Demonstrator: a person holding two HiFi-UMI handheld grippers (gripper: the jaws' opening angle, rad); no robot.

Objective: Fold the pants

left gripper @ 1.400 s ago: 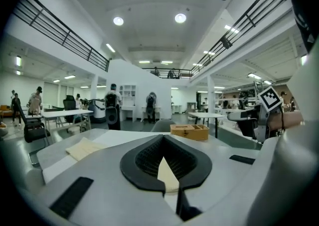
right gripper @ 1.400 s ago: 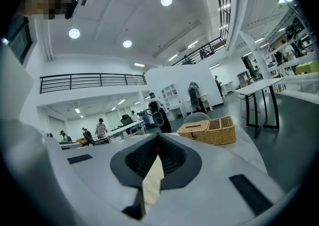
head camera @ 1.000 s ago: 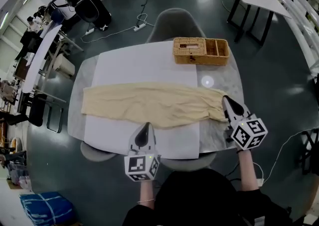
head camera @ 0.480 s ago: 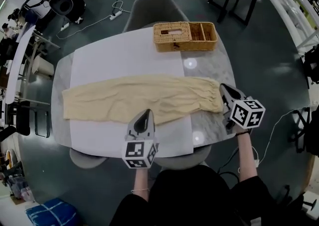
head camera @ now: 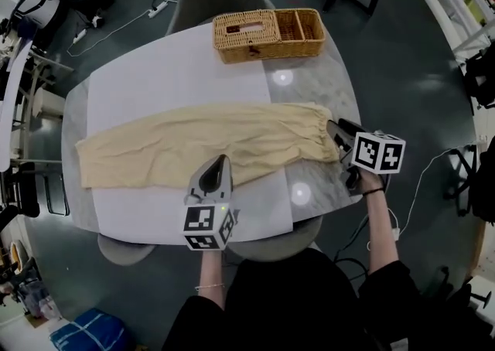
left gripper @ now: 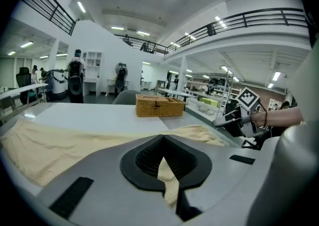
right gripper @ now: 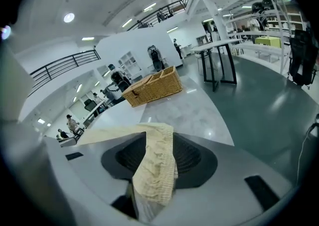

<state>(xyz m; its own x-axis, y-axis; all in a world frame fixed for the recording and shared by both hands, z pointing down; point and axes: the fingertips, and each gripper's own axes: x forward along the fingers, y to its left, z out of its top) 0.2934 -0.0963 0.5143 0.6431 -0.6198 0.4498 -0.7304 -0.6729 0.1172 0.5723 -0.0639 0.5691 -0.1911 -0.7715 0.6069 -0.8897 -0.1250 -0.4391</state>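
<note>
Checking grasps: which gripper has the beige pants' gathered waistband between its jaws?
The right gripper, whose jaws have just been opening around it; the left gripper is over the pants' near edge.

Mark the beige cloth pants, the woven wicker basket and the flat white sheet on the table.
beige cloth pants [head camera: 193, 147]: head view, middle of the spread fabric.
woven wicker basket [head camera: 263, 51]: head view, its near side wall.
flat white sheet [head camera: 170, 79]: head view, bare part beyond the pants.

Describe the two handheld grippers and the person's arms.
The left gripper and right gripper are light grey tapering shells with black ribbed lining inside. Each carries a white cube printed with black square markers. The person wears black sleeves that leave the forearms bare, and a dark band on the right wrist.
</note>
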